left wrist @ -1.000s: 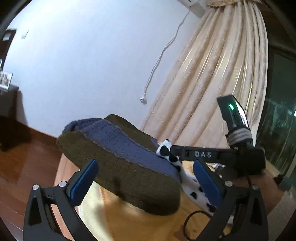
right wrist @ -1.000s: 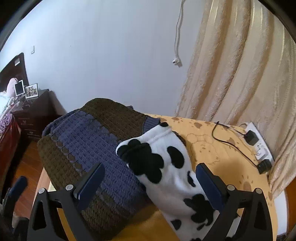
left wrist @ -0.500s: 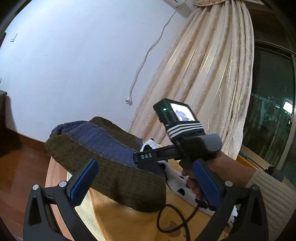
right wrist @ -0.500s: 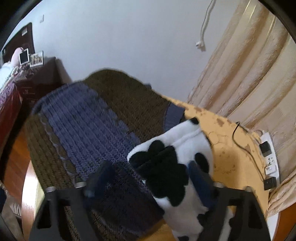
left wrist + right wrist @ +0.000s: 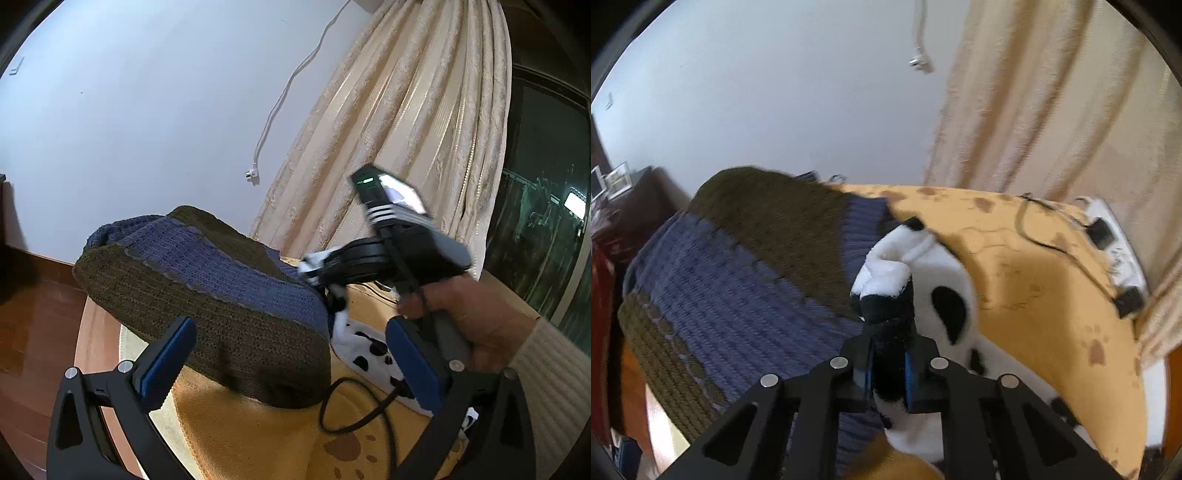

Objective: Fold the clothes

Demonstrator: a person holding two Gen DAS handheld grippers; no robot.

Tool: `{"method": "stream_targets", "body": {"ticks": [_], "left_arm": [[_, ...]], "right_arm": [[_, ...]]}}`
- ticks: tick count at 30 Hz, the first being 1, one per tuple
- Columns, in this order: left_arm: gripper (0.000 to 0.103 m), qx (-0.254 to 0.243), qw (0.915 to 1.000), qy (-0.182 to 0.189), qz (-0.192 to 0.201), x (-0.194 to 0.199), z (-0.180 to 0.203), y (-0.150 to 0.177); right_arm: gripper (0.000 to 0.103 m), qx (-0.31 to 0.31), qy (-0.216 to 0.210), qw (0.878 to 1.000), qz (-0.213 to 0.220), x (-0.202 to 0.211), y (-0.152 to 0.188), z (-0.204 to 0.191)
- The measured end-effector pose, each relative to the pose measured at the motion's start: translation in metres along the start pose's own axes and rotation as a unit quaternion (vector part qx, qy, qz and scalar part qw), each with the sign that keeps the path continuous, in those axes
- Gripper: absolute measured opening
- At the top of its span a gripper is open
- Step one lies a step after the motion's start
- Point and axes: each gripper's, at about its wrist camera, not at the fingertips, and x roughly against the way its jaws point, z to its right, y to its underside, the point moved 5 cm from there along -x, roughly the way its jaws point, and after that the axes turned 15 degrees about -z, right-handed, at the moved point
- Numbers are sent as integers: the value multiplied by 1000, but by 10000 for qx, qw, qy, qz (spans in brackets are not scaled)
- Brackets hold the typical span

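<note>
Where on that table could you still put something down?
Bare yellow tablecloth lies between the cow-print garment, pinched by the right gripper, and the power strip with its cable. The knitted sweater crowds the left side.

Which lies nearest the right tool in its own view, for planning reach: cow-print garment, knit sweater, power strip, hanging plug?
1. cow-print garment, pinched in the right tool.
2. knit sweater, left, alongside.
3. power strip, far right.
4. hanging plug, high on the wall.
</note>
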Motion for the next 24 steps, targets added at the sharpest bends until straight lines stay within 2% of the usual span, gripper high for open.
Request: {"method": "stream_targets", "body": {"ticks": [6, 10, 16, 20, 24], "left_arm": [[103, -102, 9999, -35, -108, -5, 4, 2], [103, -175, 9997, -58, -186, -9, 6, 4], [103, -294, 9990, -87, -324, -16, 11, 7], [103, -355, 9983, -88, -449, -21, 14, 8], [103, -428, 9976, -103, -536, -24, 17, 10]], "right_arm": [[12, -864, 343, 9945, 486, 54, 20, 70], [12, -1725, 607, 9804, 728, 88, 53, 140], [12, -3012, 990, 9437, 941, 132, 144, 234], [12, -3775, 1218, 9125, 1001, 158, 227, 281], [12, -4457, 1369, 8782, 1070, 176, 316, 309]]}}
